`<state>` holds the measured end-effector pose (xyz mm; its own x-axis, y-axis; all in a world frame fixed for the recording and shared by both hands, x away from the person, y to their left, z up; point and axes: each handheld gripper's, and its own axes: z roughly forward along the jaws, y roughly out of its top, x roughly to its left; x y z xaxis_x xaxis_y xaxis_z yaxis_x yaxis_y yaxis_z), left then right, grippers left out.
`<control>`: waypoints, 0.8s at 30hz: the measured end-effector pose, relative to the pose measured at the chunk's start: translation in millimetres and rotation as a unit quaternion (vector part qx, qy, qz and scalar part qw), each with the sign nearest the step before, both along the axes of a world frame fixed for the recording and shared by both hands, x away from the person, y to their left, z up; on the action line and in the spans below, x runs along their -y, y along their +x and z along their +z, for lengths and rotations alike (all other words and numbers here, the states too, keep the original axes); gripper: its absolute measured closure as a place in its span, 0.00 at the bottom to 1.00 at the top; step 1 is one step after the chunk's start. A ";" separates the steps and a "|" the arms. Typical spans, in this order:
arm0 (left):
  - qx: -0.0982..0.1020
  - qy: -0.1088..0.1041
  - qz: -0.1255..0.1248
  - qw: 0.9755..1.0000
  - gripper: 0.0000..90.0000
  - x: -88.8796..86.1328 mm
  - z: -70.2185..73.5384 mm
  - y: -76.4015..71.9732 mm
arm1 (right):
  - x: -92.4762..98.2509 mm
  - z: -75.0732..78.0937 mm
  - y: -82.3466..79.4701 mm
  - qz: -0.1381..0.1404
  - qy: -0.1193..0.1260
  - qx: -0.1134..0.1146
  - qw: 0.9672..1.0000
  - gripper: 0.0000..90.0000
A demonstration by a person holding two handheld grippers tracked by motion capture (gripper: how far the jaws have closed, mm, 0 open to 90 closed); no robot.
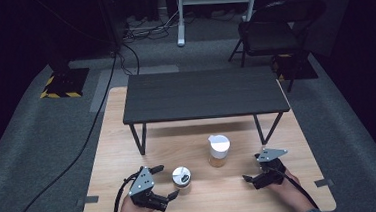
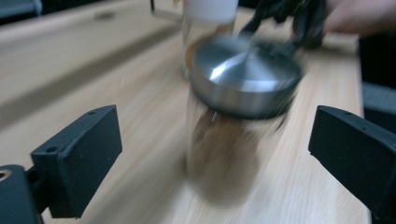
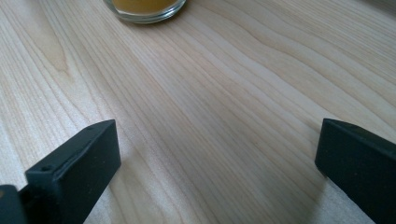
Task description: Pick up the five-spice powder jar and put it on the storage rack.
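A small glass jar with a metal lid (image 1: 181, 177) stands on the wooden table (image 1: 118, 141), left of centre. My left gripper (image 1: 167, 181) is open just to its left, one jaw on either side of the line to the jar. In the left gripper view the jar (image 2: 238, 116) is blurred and close ahead, and neither pad touches it. A taller jar with a white lid (image 1: 218, 150) holds amber liquid and stands further back. My right gripper (image 1: 251, 167) rests open to that jar's right, over bare wood (image 3: 215, 158). The amber jar's base (image 3: 144, 9) shows ahead of it.
A low black bench (image 1: 205, 95) stands on the table's far half, its thin legs (image 1: 139, 138) reaching down near the jars. A folding chair (image 1: 276, 29) and cables (image 1: 79, 153) lie on the grey floor beyond. The table's front edge runs just behind both hands.
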<state>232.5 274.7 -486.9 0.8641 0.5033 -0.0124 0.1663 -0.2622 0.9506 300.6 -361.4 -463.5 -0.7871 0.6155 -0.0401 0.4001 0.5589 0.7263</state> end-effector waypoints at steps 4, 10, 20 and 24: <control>0.009 -0.040 -0.010 0.999 0.01 -4.8 -6.6 -0.4 | 0.1 0.0 0.1 0.000 0.000 0.000 1.000 0.00; 0.009 -0.035 -0.006 0.999 0.00 -1.8 -6.6 -0.1 | 0.0 0.0 0.2 0.000 0.000 0.000 1.000 0.00; 0.007 -0.037 -0.017 0.999 0.00 10.3 -6.5 10.9 | -0.9 -0.1 -0.7 -0.003 0.000 0.000 1.000 0.00; 0.010 -0.037 -0.034 0.999 0.01 18.6 -5.3 17.8 | -1.9 -0.2 -1.3 -0.006 0.001 0.000 1.000 0.00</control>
